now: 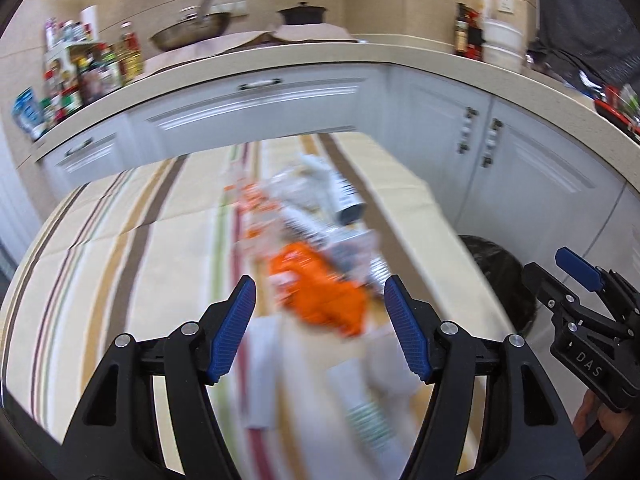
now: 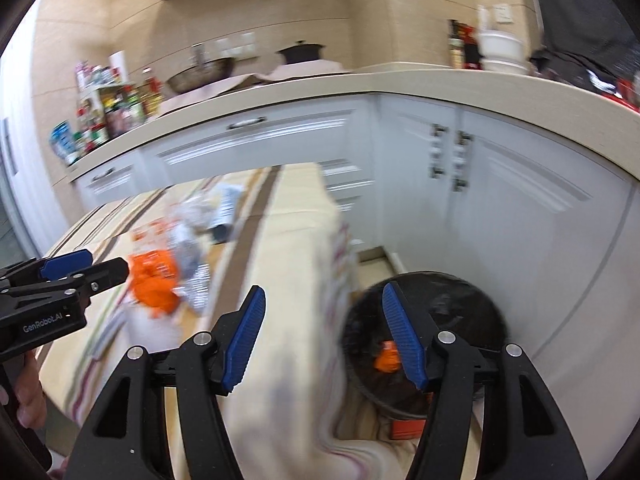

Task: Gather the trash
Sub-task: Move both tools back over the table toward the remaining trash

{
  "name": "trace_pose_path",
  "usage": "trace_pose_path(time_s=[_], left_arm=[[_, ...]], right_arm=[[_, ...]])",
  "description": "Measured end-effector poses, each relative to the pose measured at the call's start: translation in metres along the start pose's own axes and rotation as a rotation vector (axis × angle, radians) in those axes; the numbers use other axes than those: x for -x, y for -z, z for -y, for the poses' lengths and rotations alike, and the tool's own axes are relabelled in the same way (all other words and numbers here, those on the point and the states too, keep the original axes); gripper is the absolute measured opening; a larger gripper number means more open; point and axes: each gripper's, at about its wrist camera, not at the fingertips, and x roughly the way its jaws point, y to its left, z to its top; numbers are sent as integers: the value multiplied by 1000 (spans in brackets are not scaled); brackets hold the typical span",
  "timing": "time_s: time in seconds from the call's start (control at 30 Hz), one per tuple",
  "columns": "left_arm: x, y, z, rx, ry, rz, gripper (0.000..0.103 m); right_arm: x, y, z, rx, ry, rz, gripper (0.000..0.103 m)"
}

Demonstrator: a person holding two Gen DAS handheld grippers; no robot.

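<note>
Striped cloth table cover [image 1: 100, 248] — matt; glossy black bin liner [image 2: 472, 300]; ribbed blue pads [image 1: 236, 328]

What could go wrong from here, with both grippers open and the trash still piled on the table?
The left gripper is open over an overlapping pile: closing on the orange wrapper may snag or scatter neighbouring scraps. The bin stands below the table edge, partly under the hanging cloth, so a dropped piece could miss it.

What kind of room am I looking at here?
Most likely a home kitchen. A wok and a dark lidded pot sit on the counter above white cabinets, with sauce bottles crowded at one end. A striped-cloth table holds wrappers beside a black bin.
</note>
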Motion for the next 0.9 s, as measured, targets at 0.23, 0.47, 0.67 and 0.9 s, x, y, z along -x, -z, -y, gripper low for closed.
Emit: trace_pose_path(time_s=[0.23, 0.47, 0.67, 0.9], left_arm=[[12, 28, -43, 41, -68, -9, 65], [12, 50, -71, 88, -97, -42, 65], [11, 61, -83, 112, -96, -56, 65], [7, 64, -80, 115, -67, -66, 65]], right_arm=[[-4, 11, -53, 86, -95, -26, 60], [-12, 20, -84, 133, -150, -52, 60], [-22, 26, -93, 130, -189, -85, 60], [-24, 29, -101, 144, -240, -106, 40]])
